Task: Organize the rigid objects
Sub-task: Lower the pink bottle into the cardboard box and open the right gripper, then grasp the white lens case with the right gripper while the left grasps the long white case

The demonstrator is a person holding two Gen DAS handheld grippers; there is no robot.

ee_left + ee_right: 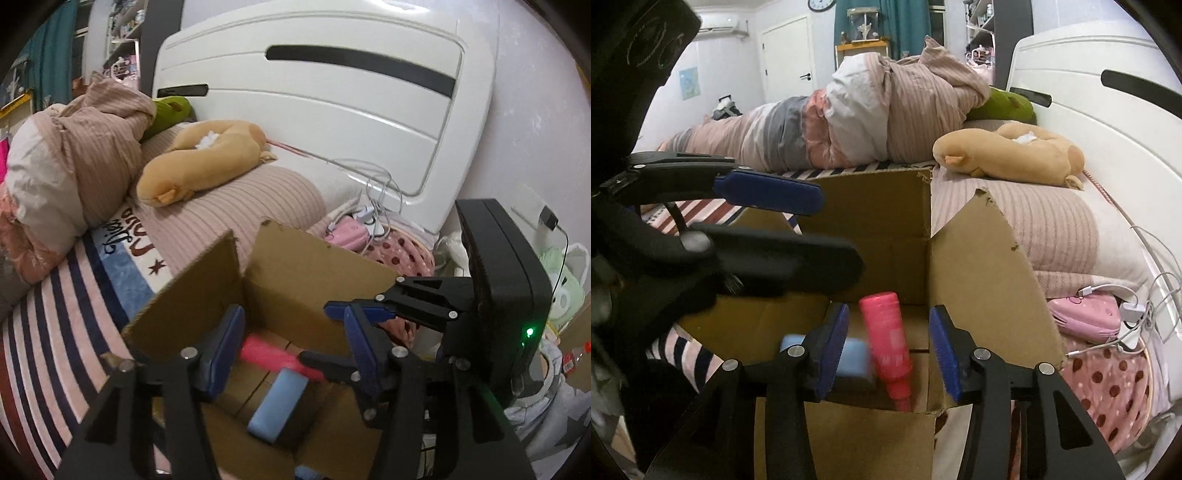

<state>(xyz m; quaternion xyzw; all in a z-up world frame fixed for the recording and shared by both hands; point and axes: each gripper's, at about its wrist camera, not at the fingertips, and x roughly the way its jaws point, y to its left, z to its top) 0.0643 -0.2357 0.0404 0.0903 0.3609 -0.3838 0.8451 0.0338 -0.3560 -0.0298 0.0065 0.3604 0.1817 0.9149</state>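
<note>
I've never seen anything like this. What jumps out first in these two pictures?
An open cardboard box sits on the bed, with a bright pink bottle and a light blue block lying inside. Two black tools with blue pads hover over it, the left tool and the right tool, both open and empty. Behind, a tan plush toy rests on a striped pillow by the white headboard.

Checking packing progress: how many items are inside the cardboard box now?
2. A pink bottle lies on the cardboard box floor; a light blue block sits beside it. More could be hidden behind the tongs.
</note>
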